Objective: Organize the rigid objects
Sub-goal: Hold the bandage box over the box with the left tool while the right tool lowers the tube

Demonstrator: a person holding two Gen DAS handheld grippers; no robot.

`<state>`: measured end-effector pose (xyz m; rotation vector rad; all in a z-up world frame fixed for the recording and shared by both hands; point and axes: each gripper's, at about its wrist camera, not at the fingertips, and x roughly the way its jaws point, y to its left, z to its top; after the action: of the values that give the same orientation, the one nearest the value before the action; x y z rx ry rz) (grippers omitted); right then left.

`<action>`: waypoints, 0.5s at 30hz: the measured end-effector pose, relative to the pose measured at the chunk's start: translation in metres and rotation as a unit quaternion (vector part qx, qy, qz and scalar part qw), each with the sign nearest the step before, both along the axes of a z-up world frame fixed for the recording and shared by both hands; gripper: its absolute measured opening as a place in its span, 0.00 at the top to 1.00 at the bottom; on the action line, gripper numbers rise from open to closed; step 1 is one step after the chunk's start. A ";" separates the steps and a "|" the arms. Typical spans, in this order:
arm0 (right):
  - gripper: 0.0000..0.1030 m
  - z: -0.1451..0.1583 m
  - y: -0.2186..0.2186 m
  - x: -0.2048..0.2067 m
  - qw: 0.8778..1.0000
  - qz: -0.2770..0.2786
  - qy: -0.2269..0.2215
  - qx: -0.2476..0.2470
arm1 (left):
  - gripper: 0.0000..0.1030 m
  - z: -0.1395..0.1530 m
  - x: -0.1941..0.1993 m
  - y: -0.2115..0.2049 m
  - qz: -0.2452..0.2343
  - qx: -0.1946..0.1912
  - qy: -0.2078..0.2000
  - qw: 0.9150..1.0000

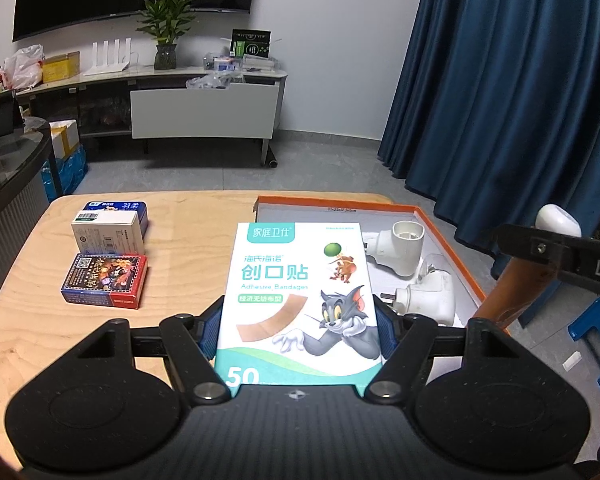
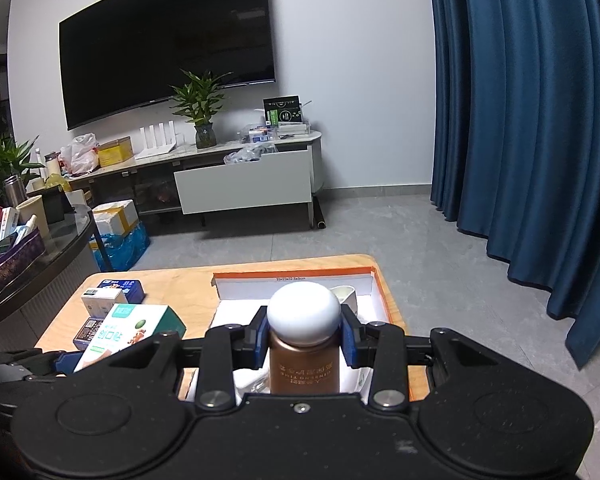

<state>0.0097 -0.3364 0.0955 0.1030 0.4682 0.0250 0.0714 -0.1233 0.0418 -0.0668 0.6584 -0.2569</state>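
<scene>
My left gripper (image 1: 299, 332) is shut on a white and teal box of adhesive bandages (image 1: 300, 280) with a cartoon cat and mouse on it, its blue pads (image 1: 208, 334) pressing both long sides. The box hangs over the wooden table (image 1: 188, 240), next to an orange-rimmed white tray (image 1: 440, 232) that holds two white plug-in devices (image 1: 400, 248). My right gripper (image 2: 303, 338) is shut on a brown bottle (image 2: 304, 368) with a round white cap (image 2: 303, 312), above the tray's near part (image 2: 382, 288). The bandage box (image 2: 128, 332) shows to its left.
At the table's left stand a blue box (image 1: 116, 208), a white box (image 1: 108, 232) and a red and blue card box (image 1: 104, 280). A dark glass table (image 2: 40, 240) lies to the left. A blue curtain (image 1: 500, 80) and a blue stool (image 1: 596, 328) are to the right.
</scene>
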 end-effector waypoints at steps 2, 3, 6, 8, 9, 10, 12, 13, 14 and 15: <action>0.58 0.002 0.000 0.004 1.000 0.000 0.003 0.001 | 0.31 0.000 0.004 0.001 0.001 0.000 0.003 1.000; 0.58 0.002 -0.001 0.005 1.000 -0.001 0.004 0.000 | 0.31 0.001 0.006 0.000 0.002 0.001 0.004 1.000; 0.58 0.004 0.000 0.011 1.000 -0.003 0.006 0.002 | 0.31 0.001 0.012 0.000 0.004 0.003 0.008 1.000; 0.58 0.006 0.000 0.014 1.000 -0.004 0.007 0.002 | 0.30 0.002 0.015 0.000 0.005 0.005 0.010 1.000; 0.58 0.005 0.002 0.014 1.000 -0.004 0.006 0.002 | 0.30 0.003 0.017 0.000 0.005 0.005 0.010 1.000; 0.58 0.005 0.002 0.015 1.000 -0.004 0.007 0.003 | 0.31 0.003 0.019 0.001 0.007 0.006 0.011 1.000; 0.58 0.006 0.002 0.017 1.000 -0.002 0.009 0.005 | 0.31 0.004 0.022 0.002 0.009 0.005 0.013 1.000; 0.58 0.006 0.003 0.017 1.000 -0.001 0.010 0.004 | 0.31 0.004 0.024 0.001 0.010 0.005 0.014 1.000; 0.58 0.005 0.003 0.017 1.000 -0.002 0.012 0.003 | 0.31 0.004 0.026 0.001 0.011 0.005 0.015 1.000; 0.58 0.005 0.002 0.018 1.000 -0.003 0.013 0.004 | 0.31 0.004 0.028 0.001 0.012 0.004 0.017 1.000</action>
<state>0.0275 -0.3344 0.1006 0.1126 0.4944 0.0205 0.0993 -0.1219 0.0459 -0.0704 0.6921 -0.2307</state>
